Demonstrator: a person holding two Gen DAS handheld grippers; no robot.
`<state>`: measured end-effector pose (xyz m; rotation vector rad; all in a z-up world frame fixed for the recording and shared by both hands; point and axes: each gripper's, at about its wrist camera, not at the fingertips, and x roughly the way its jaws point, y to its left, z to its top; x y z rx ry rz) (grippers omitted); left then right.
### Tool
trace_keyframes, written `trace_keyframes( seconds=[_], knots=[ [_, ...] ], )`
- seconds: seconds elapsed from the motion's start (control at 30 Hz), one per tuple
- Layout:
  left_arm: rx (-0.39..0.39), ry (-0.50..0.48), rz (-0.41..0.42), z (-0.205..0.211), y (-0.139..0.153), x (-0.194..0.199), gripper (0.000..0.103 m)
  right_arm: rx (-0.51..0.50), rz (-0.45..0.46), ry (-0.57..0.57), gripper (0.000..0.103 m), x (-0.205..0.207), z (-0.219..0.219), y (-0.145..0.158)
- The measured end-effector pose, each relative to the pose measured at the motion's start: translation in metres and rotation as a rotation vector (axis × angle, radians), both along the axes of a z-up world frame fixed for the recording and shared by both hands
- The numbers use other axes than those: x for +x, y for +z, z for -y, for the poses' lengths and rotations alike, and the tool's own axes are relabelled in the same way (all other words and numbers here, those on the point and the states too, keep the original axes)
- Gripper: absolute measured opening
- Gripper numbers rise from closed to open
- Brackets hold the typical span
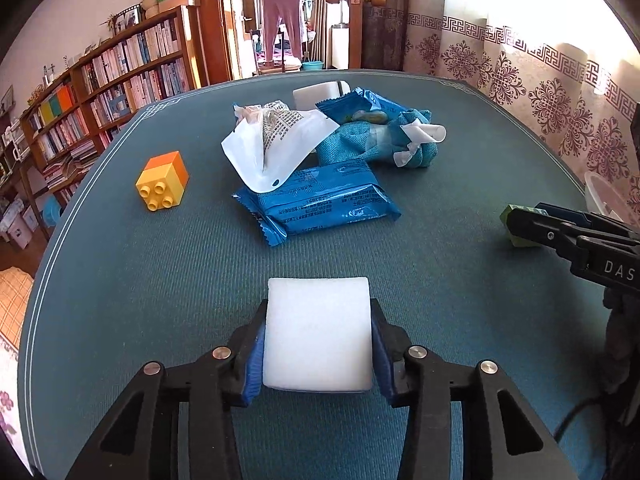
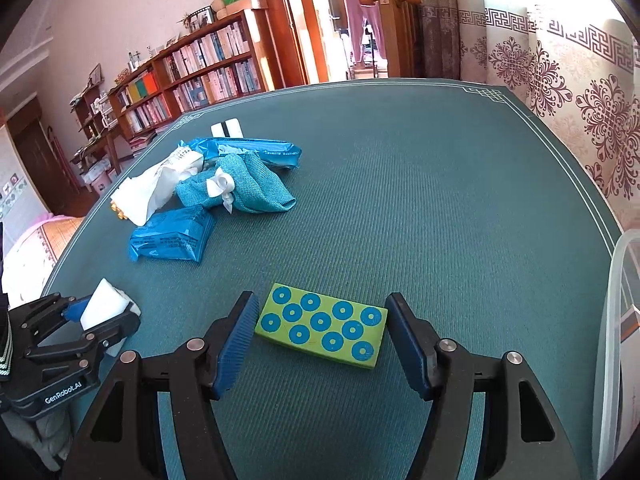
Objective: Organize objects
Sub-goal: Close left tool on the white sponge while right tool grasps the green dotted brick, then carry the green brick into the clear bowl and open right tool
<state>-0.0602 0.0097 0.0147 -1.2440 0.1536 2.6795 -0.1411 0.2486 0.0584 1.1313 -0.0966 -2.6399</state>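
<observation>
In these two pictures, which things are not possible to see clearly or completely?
- White block, left wrist view: the blue wrapper covers most of it.
- Yellow brick, right wrist view: nearly all hidden behind the white bag.
- Green block, left wrist view: the right tool hides most of it.
- White container, right wrist view: cut off by the picture's edge.
- Print on the blue pack: too small to read.

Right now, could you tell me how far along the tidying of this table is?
Early, it seems. Nothing visibly sorted yet. In hand: the left gripper is shut on the white sponge; the right gripper is open around the green block, not yet gripping. Left: the yellow brick, blue packet, white pouch and teal cloth remain piled on the table.
</observation>
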Motion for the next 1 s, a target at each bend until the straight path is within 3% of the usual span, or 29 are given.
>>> trace_keyframes(
  seconds=[0.57,1.0],
  knots=[
    [0.003,-0.117,-0.036,-0.054,0.017,0.014,0.046,-0.002,-0.104,-0.041,0.066,0.049,-0.046,0.043],
    [-0.005,-0.236,-0.061,-0.117,0.030,0.021,0.046,0.023,-0.169,-0.250,0.066,0.073,-0.138,0.061]
  ],
)
